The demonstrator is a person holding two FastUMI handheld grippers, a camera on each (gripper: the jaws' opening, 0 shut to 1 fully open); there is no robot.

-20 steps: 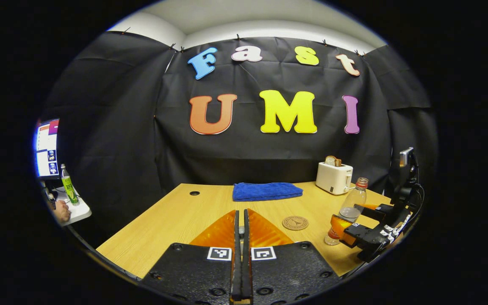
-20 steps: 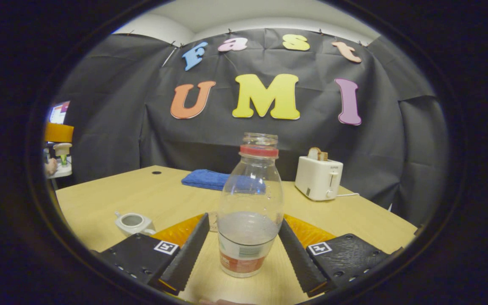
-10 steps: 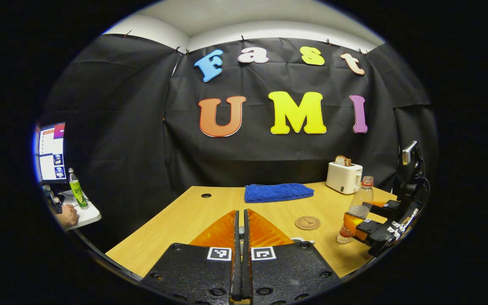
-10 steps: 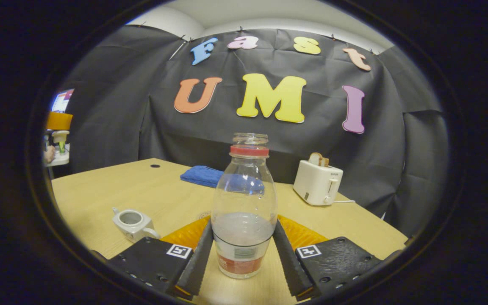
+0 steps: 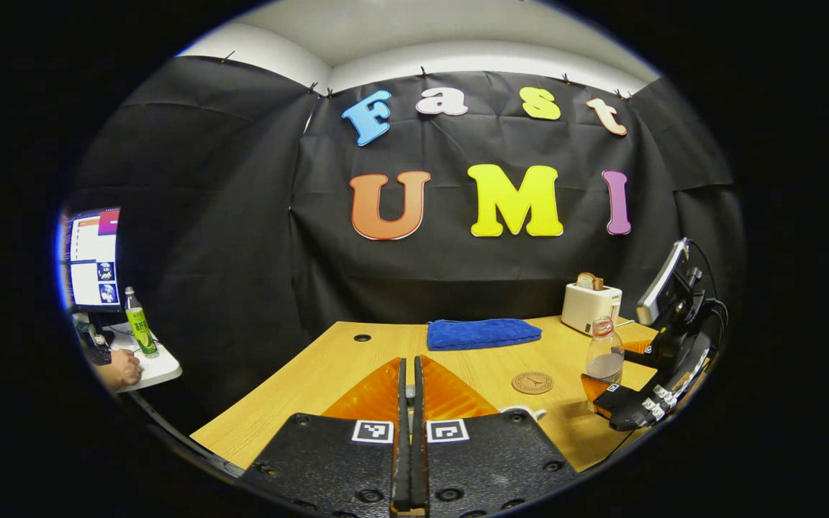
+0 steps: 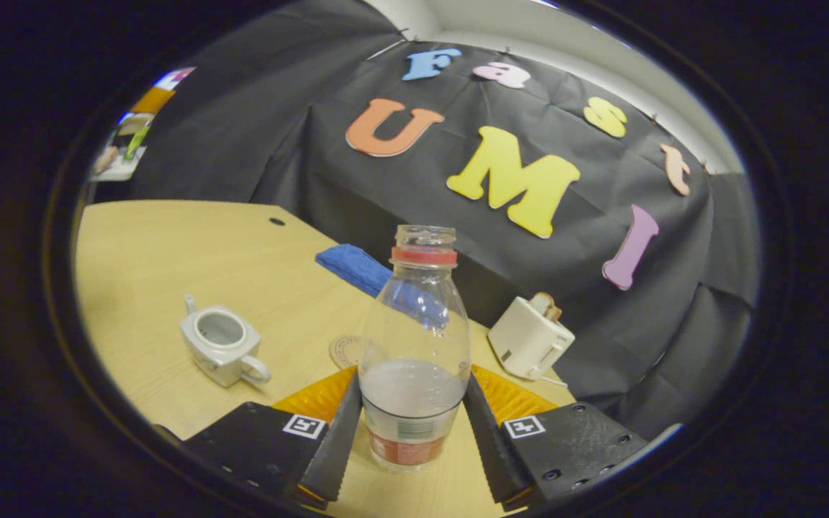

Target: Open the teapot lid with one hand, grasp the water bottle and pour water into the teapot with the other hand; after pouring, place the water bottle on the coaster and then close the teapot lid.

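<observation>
Wooden worktop (image 6: pixel 141 244) carries the lidless teapot (image 6: pixel 219 347) at nine o'clock of the bottle (image 6: pixel 414 360), which the right hand-held gripper (image 6: pixel 413 424) clamps. Left hand-held gripper (image 5: pixel 408 432) is closed, contents unclear. Pouring, the coaster (image 5: pixel 532 382) and re-lidding remain.

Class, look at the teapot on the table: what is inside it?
The teapot stands open with no lid on it. Through its round opening, a pale grey inner wall shows. Its bottom is too dim to tell whether any water lies there.
</observation>
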